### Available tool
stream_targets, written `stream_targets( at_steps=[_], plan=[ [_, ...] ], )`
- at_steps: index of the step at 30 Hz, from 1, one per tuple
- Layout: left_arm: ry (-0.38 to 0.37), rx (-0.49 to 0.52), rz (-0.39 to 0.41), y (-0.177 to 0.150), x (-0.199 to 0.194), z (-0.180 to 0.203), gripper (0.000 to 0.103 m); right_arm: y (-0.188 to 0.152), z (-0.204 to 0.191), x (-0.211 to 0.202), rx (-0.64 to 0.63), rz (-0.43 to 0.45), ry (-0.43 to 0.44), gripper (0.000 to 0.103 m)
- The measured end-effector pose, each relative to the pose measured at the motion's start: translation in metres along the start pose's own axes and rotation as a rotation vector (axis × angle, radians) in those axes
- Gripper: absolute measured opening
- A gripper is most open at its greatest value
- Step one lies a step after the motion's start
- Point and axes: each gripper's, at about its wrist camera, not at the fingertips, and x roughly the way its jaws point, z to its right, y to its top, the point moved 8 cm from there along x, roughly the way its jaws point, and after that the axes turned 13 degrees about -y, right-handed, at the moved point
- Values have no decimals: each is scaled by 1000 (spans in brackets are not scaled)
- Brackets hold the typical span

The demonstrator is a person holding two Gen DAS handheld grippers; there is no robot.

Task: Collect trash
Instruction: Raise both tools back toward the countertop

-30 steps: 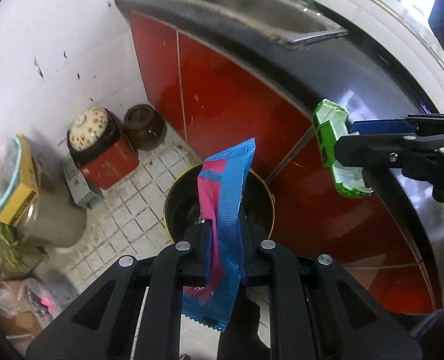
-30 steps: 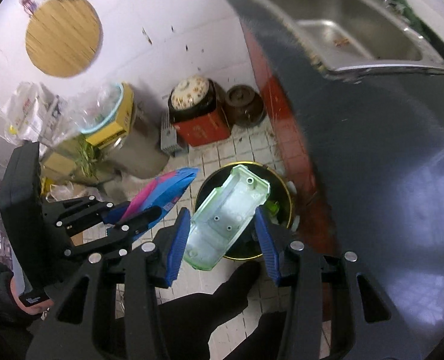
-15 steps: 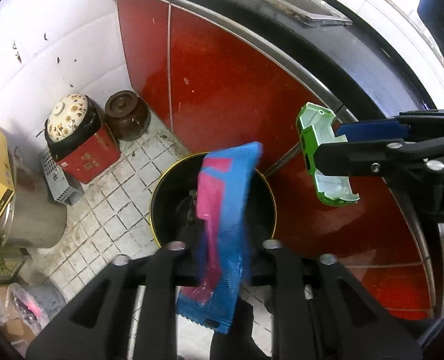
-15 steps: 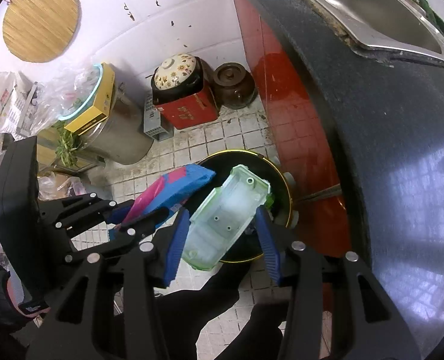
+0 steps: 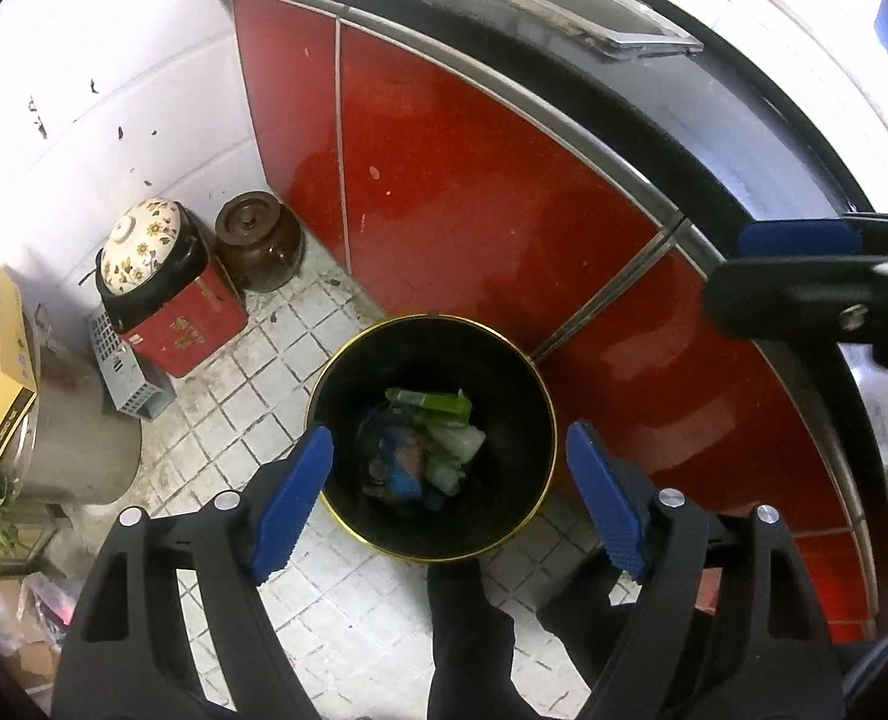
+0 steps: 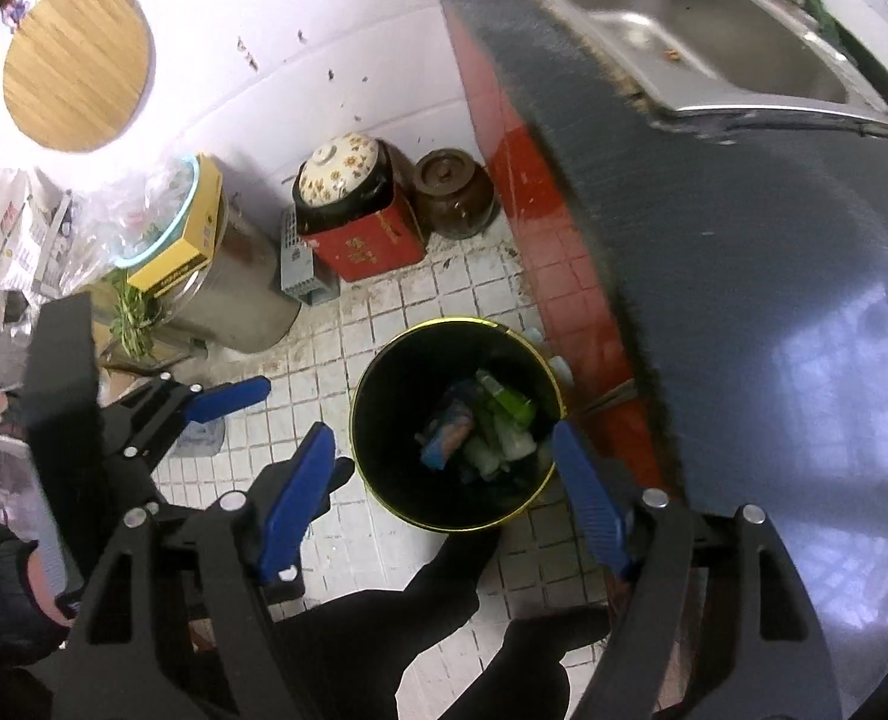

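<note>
A black trash bin with a gold rim stands on the tiled floor beside the red cabinet. Inside it lie the blue and pink wrapper and the pale green plastic tray, with other green trash. My left gripper is open and empty above the bin's near rim; it also shows in the right wrist view. My right gripper is open and empty above the bin; it shows at the right of the left wrist view.
The red cabinet under a dark counter with a steel sink runs along the right. A red box with a floral-lidded pot, a brown jar and a metal pot stand by the wall.
Both grippers opened and let go: the blue and pink wrapper and the green tray dropped into the bin. Both grippers now hang empty over it.
</note>
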Motion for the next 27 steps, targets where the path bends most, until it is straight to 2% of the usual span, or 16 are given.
stream_targets(
  at_steps=[5, 7, 11, 15, 20, 24, 27],
  plan=[
    [4, 34, 3, 14, -6, 20, 79, -5, 38, -42, 86, 71, -12, 73],
    [15, 61, 15, 26, -14, 39, 83, -11, 62, -64, 134, 111, -36, 78],
    [-3, 111, 43, 50, -26, 91, 91, -38, 136, -114, 276, 184, -132, 82],
    [-78, 225, 44, 72, -26, 175, 94, -86, 225, -160, 459, 222, -244, 84],
    [-182, 446, 25, 89, -8, 311, 94, -178, 339, -215, 720, 246, -407, 84],
    [-248, 561, 5, 90, 7, 399, 94, -253, 404, -244, 884, 264, -491, 84],
    [-279, 645, -15, 82, 22, 460, 94, -299, 440, -257, 995, 266, -519, 84]
  ],
)
